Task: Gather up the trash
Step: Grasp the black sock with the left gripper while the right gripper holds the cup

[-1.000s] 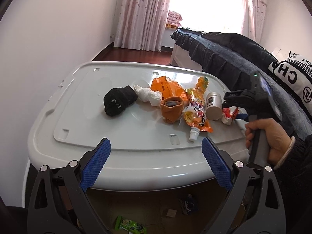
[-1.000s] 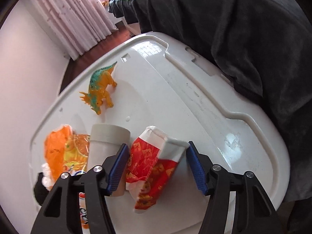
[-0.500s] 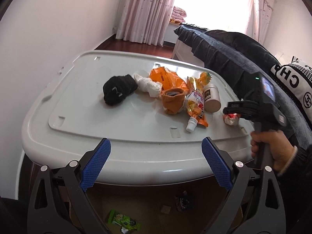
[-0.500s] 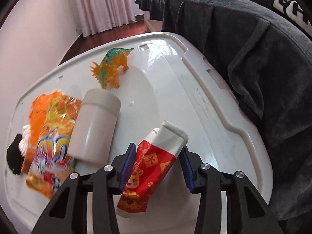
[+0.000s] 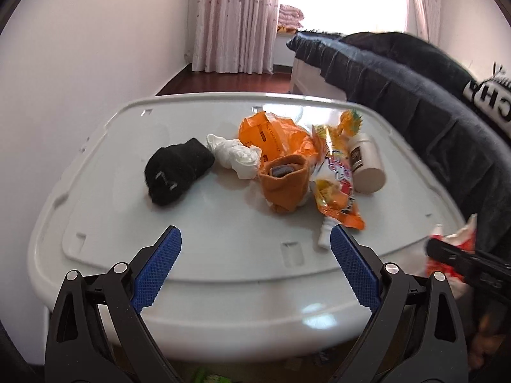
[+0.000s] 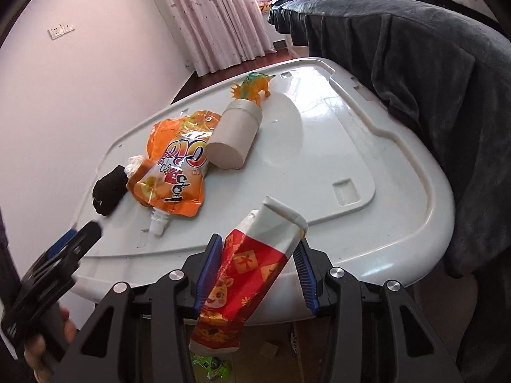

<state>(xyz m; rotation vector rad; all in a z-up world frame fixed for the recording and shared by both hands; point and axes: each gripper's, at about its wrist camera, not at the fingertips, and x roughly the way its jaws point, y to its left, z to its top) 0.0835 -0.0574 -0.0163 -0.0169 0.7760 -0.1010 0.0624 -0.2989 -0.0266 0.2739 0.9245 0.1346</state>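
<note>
The red-and-white carton (image 6: 255,274) has been lifted clear of the white lid (image 6: 351,172), clamped by the right gripper (image 6: 258,274); the left gripper (image 5: 255,268) is held wide, empty, so disposal is judged next.

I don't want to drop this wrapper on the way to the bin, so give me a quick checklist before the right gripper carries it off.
1. Right gripper shut on the red wrapper: ok.
2. Wrapper lifted off the white lid: ok, it hangs past the front edge.
3. Grip firm enough: cannot tell; the wrapper is crumpled and tilted.
4. Left gripper open and holding nothing: ok.
5. Drop spot below the lid: cannot tell, only scraps of the floor show.
6. Juice pouch untouched: ok.
</note>
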